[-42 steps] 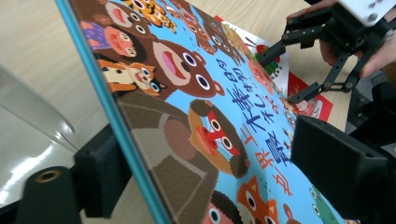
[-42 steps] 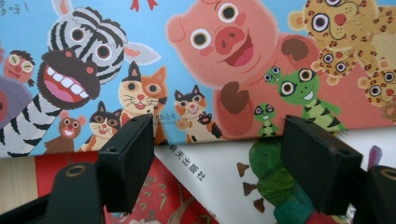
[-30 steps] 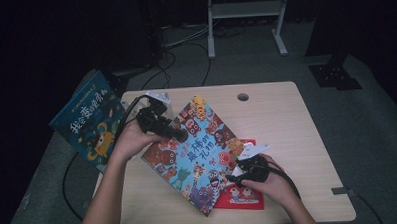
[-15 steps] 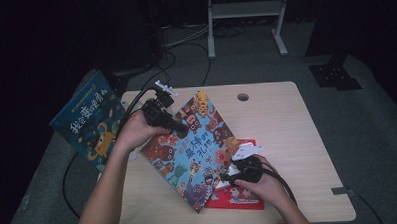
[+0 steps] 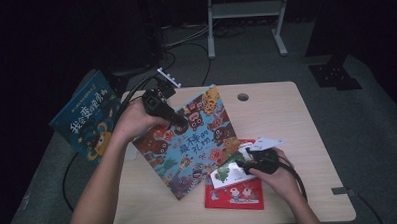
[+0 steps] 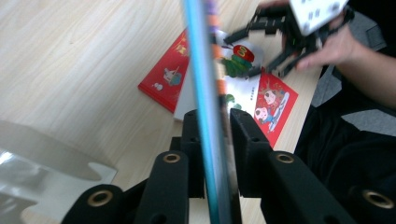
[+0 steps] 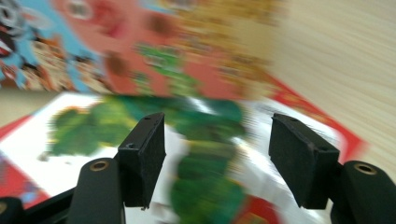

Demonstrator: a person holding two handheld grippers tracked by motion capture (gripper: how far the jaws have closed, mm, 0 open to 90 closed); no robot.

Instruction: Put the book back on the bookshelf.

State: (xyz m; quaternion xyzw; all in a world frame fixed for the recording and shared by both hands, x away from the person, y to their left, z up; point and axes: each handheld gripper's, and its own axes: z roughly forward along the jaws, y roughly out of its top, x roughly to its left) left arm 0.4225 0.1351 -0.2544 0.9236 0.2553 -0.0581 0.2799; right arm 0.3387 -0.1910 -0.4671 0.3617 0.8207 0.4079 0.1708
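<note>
A person sits at a pale wooden table [image 5: 287, 119], a two-jaw gripper in each hand. The left gripper [image 5: 179, 123] pinches the upper left edge of a large colourful picture book [image 5: 192, 142]; its jaws have just been closing on it, and the left gripper view shows the book's thin edge [image 6: 205, 116] squeezed between the two black pads. The book is tilted, that edge raised off the table and its lower end down near the table's middle. The right gripper [image 5: 241, 165] hovers over a white book with a green caterpillar [image 5: 228, 174], which lies on top of a red book [image 5: 234, 195] near the table's front. Its jaws have been narrowing yet stand spread, nothing gripped between them. A blue book [image 5: 84, 121] stands beyond the table's left edge.
</note>
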